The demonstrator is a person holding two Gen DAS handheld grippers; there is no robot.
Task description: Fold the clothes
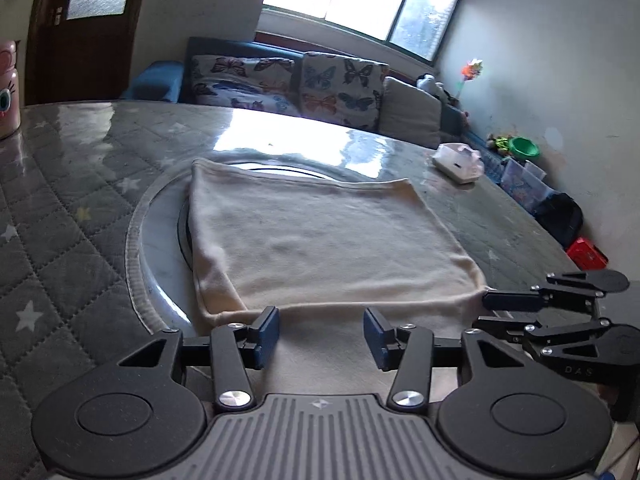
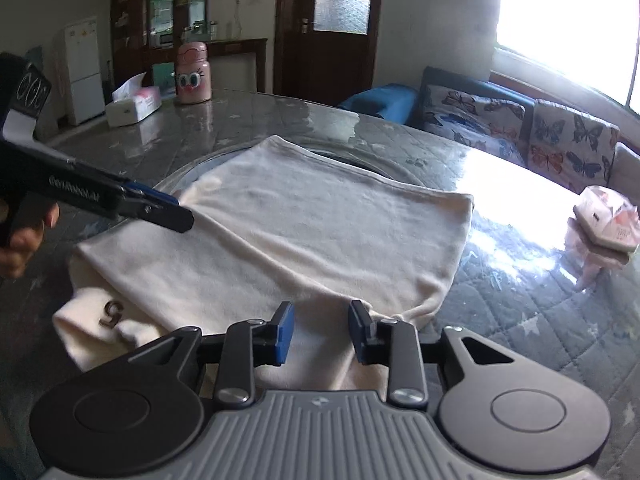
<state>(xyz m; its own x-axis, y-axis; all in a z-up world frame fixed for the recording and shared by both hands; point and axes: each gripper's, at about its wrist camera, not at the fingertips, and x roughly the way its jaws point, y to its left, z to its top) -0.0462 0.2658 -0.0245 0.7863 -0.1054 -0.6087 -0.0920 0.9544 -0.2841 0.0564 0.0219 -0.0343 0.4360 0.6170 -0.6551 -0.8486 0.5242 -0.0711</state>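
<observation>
A cream garment [image 1: 320, 240] lies folded into a rough square on the grey quilted table [image 1: 60, 208], over a round glass turntable [image 1: 160, 216]. My left gripper [image 1: 322, 336] is open, its blue pads just above the garment's near edge with only flat cloth below. In the right wrist view the same garment [image 2: 300, 232] shows a dark "5" mark [image 2: 110, 312] on a lower layer at its near left corner. My right gripper [image 2: 322, 332] is open over the near right corner, holding nothing. A hand [image 2: 20, 244] holds the left gripper [image 2: 168, 210] at the garment's left edge.
A pink cartoon bottle [image 2: 194, 74] and a tissue box [image 2: 132, 104] stand at the table's far side. A soft tissue pack [image 2: 604, 224] lies to the right. Beyond the table are a sofa with butterfly cushions [image 1: 288, 80], a dark wooden door [image 2: 328, 28] and bright windows.
</observation>
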